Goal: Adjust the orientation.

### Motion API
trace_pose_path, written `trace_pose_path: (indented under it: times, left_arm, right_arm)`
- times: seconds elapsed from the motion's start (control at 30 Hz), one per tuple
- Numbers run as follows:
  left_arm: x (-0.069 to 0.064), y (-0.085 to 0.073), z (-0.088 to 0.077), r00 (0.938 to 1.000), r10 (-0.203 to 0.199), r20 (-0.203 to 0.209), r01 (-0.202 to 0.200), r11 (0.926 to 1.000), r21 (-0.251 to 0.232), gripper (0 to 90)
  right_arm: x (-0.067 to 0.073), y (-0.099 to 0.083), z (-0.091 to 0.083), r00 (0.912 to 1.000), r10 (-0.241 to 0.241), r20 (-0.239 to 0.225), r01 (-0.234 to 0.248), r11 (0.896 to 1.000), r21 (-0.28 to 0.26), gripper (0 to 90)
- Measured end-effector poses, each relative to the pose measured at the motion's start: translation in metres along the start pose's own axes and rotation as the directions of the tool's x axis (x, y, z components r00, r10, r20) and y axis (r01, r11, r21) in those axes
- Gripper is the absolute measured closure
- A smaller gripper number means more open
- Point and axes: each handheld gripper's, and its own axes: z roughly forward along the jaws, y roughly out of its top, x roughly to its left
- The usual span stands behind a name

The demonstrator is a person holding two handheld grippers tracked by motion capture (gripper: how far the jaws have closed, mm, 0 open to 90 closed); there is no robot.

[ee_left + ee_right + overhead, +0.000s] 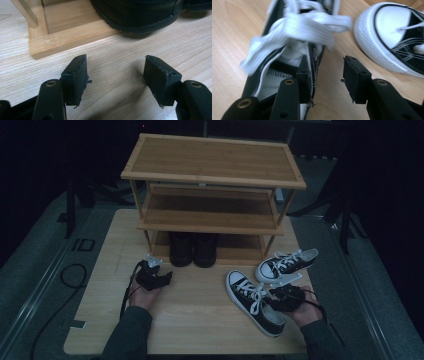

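At the near edge of the light wooden table (195, 320), the person's two sleeved forearms come in, each hand holding tongs. The right tongs (325, 75) stand apart around one side wall of the near sneaker (255, 301): one jaw is inside the shoe opening, the other outside over bare table, and they are not clamped. This sneaker is black canvas with a white rubber toe cap, a white sole edge and loose white laces; it lies flat on its sole with the toe pointing away and to the left. Its white lining shows in the right gripper view.

The left tongs (115, 75) are held wide apart over bare table, gripping nothing.

Just beyond the near sneaker lies the second sneaker (286, 265), the same black and white kind, near the right front leg of the rack, with its toe toward the near shoe; the two toes are close but apart.

Farther back stands the wooden shoe rack (215, 177), with three slatted shelves. On the bottom shelf sits a pair of black shoes (192, 249), side by side, toes facing the person; in the left gripper view one dark toe overhangs the shelf's front rail. The middle and top shelves are bare wood.
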Motion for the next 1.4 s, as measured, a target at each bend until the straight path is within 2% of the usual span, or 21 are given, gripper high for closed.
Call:
trace_pose_path:
  times: [0.17,0.23,0.3,0.37,0.4,0.53,0.6,0.77,0.87,0.93,1.03,1.13,1.27,1.4]
  left_arm:
    - [0.000,0.000,0.000,1.0000,0.000,0.000,0.000,1.0000,0.000,36.1]
    - [0.000,0.000,0.000,1.0000,0.000,0.000,0.000,1.0000,0.000,36.2]
    - [0.000,0.000,0.000,1.0000,0.000,0.000,0.000,1.0000,0.000,36.2]
    - [0.000,0.000,0.000,1.0000,0.000,0.000,0.000,1.0000,0.000,36.2]
    - [0.000,0.000,0.000,1.0000,0.000,0.000,0.000,1.0000,0.000,36.2]
    - [0.000,0.000,0.000,1.0000,0.000,0.000,0.000,1.0000,0.000,36.1]
    - [0.000,0.000,0.000,1.0000,0.000,0.000,0.000,1.0000,0.000,36.1]
    - [0.000,0.000,0.000,1.0000,0.000,0.000,0.000,1.0000,0.000,36.1]
    - [0.000,0.000,0.000,1.0000,0.000,0.000,0.000,1.0000,0.000,36.1]
    - [0.000,0.000,0.000,1.0000,-0.001,0.001,0.001,1.0000,0.000,36.1]
    - [0.000,0.000,0.000,1.0000,0.000,0.000,0.000,1.0000,0.000,36.1]
    - [0.000,0.000,0.000,1.0000,0.000,0.000,0.000,1.0000,0.000,36.1]
    - [0.000,0.000,0.000,1.0000,0.000,0.000,0.000,1.0000,0.000,36.2]
    - [0.000,0.000,0.000,1.0000,-0.001,0.000,0.001,1.0000,0.000,36.1]
  right_arm:
    - [-0.005,0.005,0.006,0.9999,0.001,0.012,-0.001,1.000,0.004,66.1]
    - [-0.003,0.009,0.010,0.9997,-0.017,0.018,0.017,1.000,0.012,70.8]
    - [-0.002,0.011,0.015,0.9994,-0.034,0.008,0.034,0.999,0.015,80.4]
    - [-0.001,0.012,0.019,0.9966,-0.082,0.000,0.082,0.997,0.001,85.3]
    - [-0.001,0.011,0.019,0.9942,-0.107,-0.006,0.107,0.994,-0.008,85.8]
    - [-0.002,0.007,0.018,0.9900,-0.137,-0.034,0.136,0.990,-0.037,86.9]
    - [-0.002,0.008,0.019,0.9839,-0.170,-0.055,0.167,0.984,-0.054,87.0]
    - [0.000,0.015,0.022,0.9778,-0.190,-0.089,0.186,0.981,-0.048,86.9]
    - [0.000,0.015,0.022,0.9680,-0.222,-0.118,0.214,0.974,-0.076,87.0]
    - [0.004,0.017,0.021,0.9583,-0.262,-0.115,0.253,0.964,-0.081,87.1]
    - [0.003,0.020,0.023,0.9593,-0.257,-0.117,0.251,0.966,-0.065,87.0]
    - [-0.001,0.018,0.025,0.9652,-0.222,-0.138,0.214,0.974,-0.069,85.8]
    - [-0.007,0.017,0.021,0.9686,-0.190,-0.160,0.180,0.981,-0.075,77.9]
    - [-0.012,0.016,0.011,0.9683,-0.180,-0.173,0.168,0.982,-0.084,71.5]
